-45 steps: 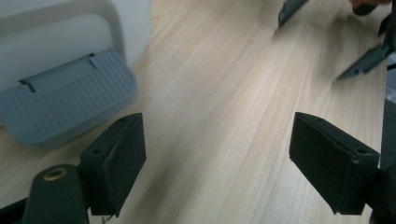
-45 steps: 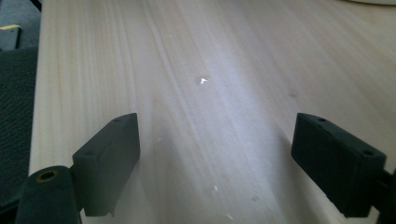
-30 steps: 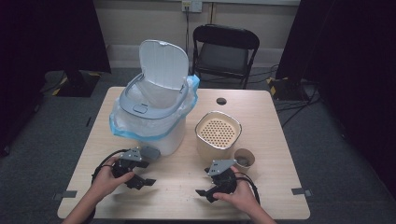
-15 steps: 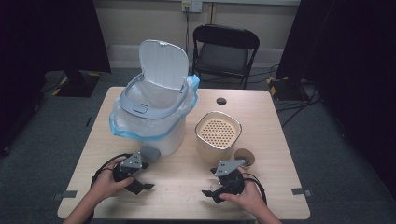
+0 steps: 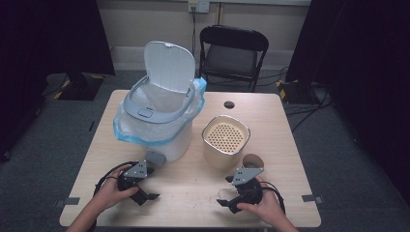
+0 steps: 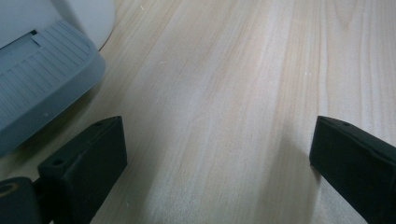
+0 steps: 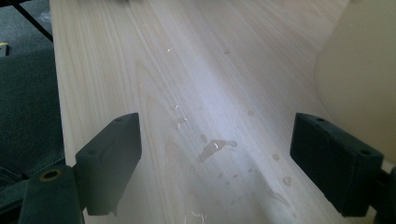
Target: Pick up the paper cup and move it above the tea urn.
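A white pedal bin (image 5: 162,130) with its lid up and a blue liner stands at the table's left middle. To its right is a beige canister (image 5: 226,140) with a perforated top. My left gripper (image 5: 147,186) lies low over the wood in front of the bin, and its jaws have just been opening with nothing between them. In the left gripper view the left gripper (image 6: 219,158) faces bare wood, with the bin's grey pedal (image 6: 42,88) at the left. My right gripper (image 5: 226,193) is open in front of the canister. In the right gripper view the right gripper (image 7: 219,158) stands over wet spots (image 7: 215,149).
A brown roll (image 5: 251,162) sits beside the canister's base. The table's front edge (image 5: 193,224) is close to both hands. A black folding chair (image 5: 232,53) stands behind the table. The canister's wall (image 7: 364,79) shows at the right of the right gripper view.
My right hand has shifted a little to the right along the front of the table. The left hand has stayed near the same spot.
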The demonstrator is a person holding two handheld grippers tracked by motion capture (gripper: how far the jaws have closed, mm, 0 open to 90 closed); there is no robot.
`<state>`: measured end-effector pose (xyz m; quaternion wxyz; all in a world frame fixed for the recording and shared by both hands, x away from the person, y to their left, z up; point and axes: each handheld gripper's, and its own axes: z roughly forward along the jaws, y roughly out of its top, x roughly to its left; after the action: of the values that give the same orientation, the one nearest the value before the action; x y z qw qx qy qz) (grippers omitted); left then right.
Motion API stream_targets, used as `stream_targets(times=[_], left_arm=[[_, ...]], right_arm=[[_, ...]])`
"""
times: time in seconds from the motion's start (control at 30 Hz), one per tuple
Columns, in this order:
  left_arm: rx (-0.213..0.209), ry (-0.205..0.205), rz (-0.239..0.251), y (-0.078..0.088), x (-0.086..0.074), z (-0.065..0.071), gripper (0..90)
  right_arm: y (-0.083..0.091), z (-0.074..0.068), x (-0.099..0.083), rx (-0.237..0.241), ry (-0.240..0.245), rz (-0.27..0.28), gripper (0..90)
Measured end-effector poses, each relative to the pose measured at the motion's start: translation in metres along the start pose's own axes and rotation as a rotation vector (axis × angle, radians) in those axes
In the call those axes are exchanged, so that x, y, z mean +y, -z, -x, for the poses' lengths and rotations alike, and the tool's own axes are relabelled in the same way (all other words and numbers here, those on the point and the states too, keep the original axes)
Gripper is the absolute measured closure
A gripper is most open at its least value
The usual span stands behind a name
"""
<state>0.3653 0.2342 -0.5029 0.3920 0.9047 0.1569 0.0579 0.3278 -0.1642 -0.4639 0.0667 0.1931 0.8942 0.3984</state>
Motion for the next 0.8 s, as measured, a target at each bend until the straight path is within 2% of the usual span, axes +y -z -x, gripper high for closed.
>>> stream_targets(times=[0.17, 0.57, 0.8], left_arm=[[0.000, 0.002, 0.000, 0.000, 0.000, 0.000, 3.1], [-0.006, -0.007, -0.007, -0.001, 0.000, 0.001, 0.0], [-0.005, -0.007, -0.007, -0.001, 0.000, 0.002, 0.0]], right_arm=[[0.006, -0.002, -0.004, 0.004, 0.008, -0.008, 16.2], [0.024, 0.000, -0.018, -0.009, -0.033, 0.010, 16.2], [0.033, 0.001, -0.024, -0.021, -0.038, 0.013, 16.4]])
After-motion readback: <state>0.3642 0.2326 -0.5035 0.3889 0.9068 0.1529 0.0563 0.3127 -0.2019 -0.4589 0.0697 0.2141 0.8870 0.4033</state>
